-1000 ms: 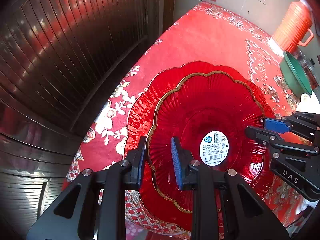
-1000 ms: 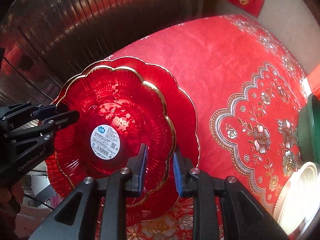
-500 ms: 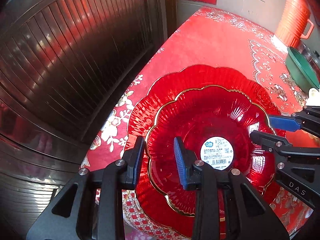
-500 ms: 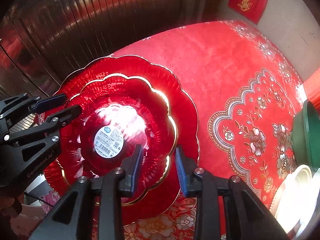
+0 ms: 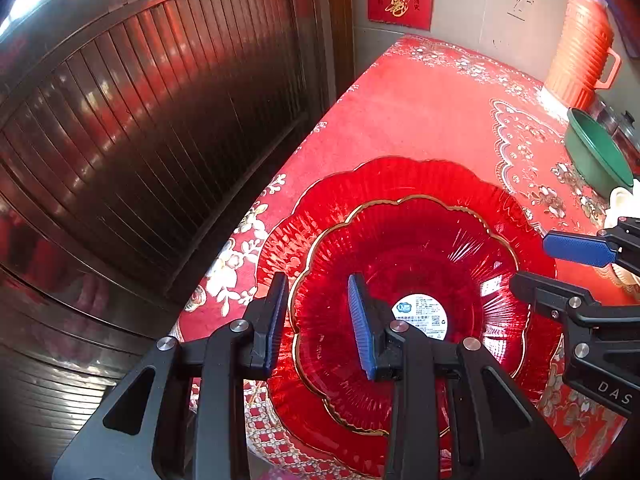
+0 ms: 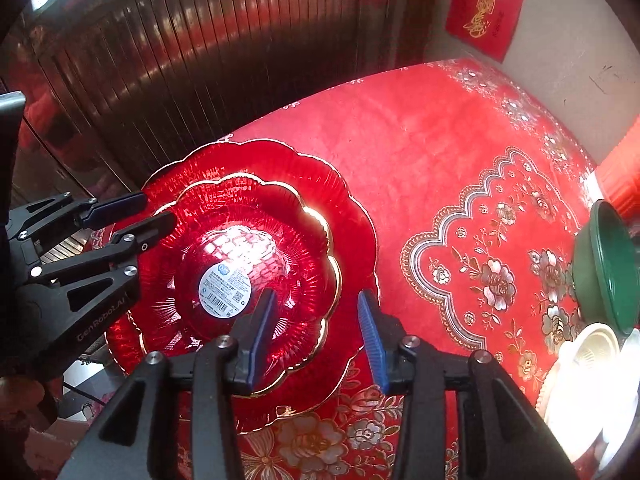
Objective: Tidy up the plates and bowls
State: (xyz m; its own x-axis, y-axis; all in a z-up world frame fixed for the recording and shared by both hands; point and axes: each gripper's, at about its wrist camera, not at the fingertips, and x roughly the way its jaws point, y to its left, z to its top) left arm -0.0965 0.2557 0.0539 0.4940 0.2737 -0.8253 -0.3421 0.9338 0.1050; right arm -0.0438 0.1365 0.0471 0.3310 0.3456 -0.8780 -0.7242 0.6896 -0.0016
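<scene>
A small red scalloped glass plate (image 5: 404, 256) (image 6: 256, 240) with a gold rim and a white label lies nested on a larger red scalloped plate (image 5: 400, 176) (image 6: 344, 208) at the table's left edge. My left gripper (image 5: 318, 316) is open, its jaws standing astride the small plate's left rim without touching it; it also shows in the right wrist view (image 6: 154, 210). My right gripper (image 6: 316, 328) is open above the plates' right rim; it also shows in the left wrist view (image 5: 536, 264).
The red flowered tablecloth (image 6: 460, 152) covers the table. A green bowl (image 5: 596, 152) (image 6: 608, 264), white dishes (image 6: 588, 376) and an orange thermos (image 5: 580, 52) stand at the right. A dark slatted wall (image 5: 140, 140) is beyond the left edge.
The small plate went down onto the large plate. Both grippers let go of its rim, opened wider and drew back upward.
</scene>
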